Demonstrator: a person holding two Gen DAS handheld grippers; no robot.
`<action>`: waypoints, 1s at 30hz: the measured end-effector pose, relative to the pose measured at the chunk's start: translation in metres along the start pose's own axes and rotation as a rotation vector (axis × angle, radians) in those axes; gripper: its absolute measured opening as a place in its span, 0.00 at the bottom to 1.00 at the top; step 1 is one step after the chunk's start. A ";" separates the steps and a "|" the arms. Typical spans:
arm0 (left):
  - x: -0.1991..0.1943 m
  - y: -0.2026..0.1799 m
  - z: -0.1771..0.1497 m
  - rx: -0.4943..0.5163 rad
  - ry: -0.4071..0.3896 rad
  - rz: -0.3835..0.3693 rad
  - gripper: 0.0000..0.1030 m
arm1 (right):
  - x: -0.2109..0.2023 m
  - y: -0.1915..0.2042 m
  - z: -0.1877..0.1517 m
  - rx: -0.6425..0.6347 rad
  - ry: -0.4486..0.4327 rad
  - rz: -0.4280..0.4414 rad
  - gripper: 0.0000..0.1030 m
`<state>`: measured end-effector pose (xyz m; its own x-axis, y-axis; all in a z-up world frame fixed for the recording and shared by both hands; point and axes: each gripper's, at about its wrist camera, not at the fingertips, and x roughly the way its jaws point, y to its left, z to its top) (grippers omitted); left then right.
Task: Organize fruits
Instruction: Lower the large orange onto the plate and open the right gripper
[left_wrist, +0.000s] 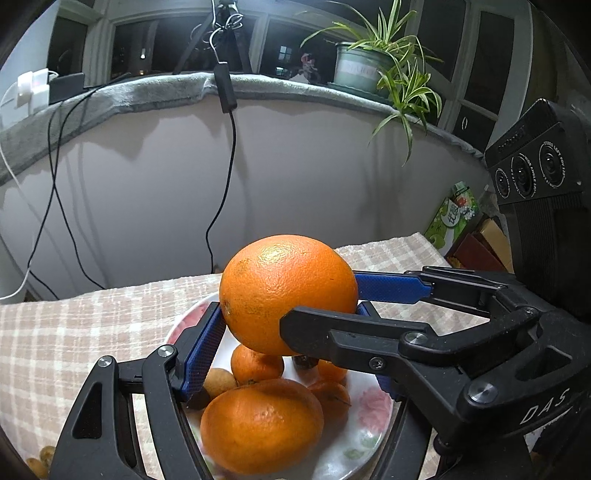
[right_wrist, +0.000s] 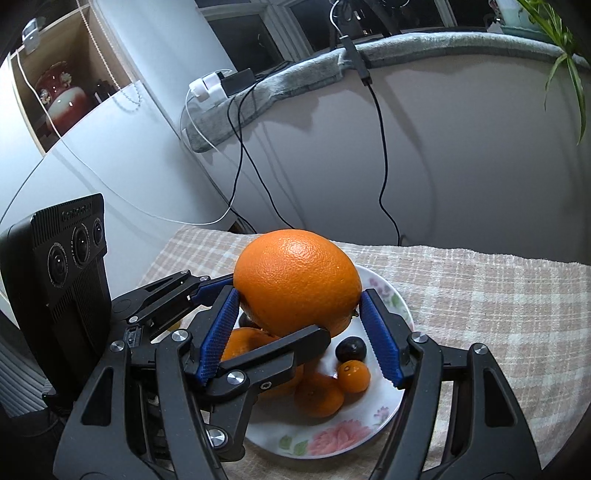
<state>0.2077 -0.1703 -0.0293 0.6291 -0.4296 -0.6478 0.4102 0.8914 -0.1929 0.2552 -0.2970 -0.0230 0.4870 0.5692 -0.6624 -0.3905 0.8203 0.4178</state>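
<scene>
Both grippers pinch one large orange (right_wrist: 297, 278) at once — the right gripper (right_wrist: 299, 321) with a blue pad on each flank, the left gripper (left_wrist: 290, 295) reaching in crosswise. The orange hangs directly over the flowered plate (right_wrist: 373, 417), just above the mandarins (right_wrist: 319, 395) and the dark grape (right_wrist: 351, 349) piled there. Its long axis lies roughly level between the right pads, so setting it down looks like a short drop — neither hand is nearer.

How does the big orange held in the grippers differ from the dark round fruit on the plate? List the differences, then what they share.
1. The big orange is bright orange; the dark fruit is almost black.
2. The orange is far larger.
3. The orange is held above the plate between gripper pads; the dark fruit lies on it.
Both are roundish and glossy.
</scene>
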 end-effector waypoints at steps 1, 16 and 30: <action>0.001 0.000 0.000 -0.001 0.003 0.001 0.70 | 0.001 -0.001 0.000 0.003 0.002 -0.001 0.68; 0.019 -0.005 0.003 0.016 0.061 0.020 0.70 | 0.007 -0.010 -0.001 0.023 0.025 -0.028 0.68; 0.015 -0.008 0.003 0.034 0.054 0.043 0.70 | -0.003 -0.009 0.002 0.023 0.008 -0.042 0.69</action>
<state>0.2156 -0.1843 -0.0356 0.6100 -0.3821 -0.6941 0.4066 0.9029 -0.1397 0.2588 -0.3061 -0.0235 0.4965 0.5336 -0.6846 -0.3519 0.8447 0.4032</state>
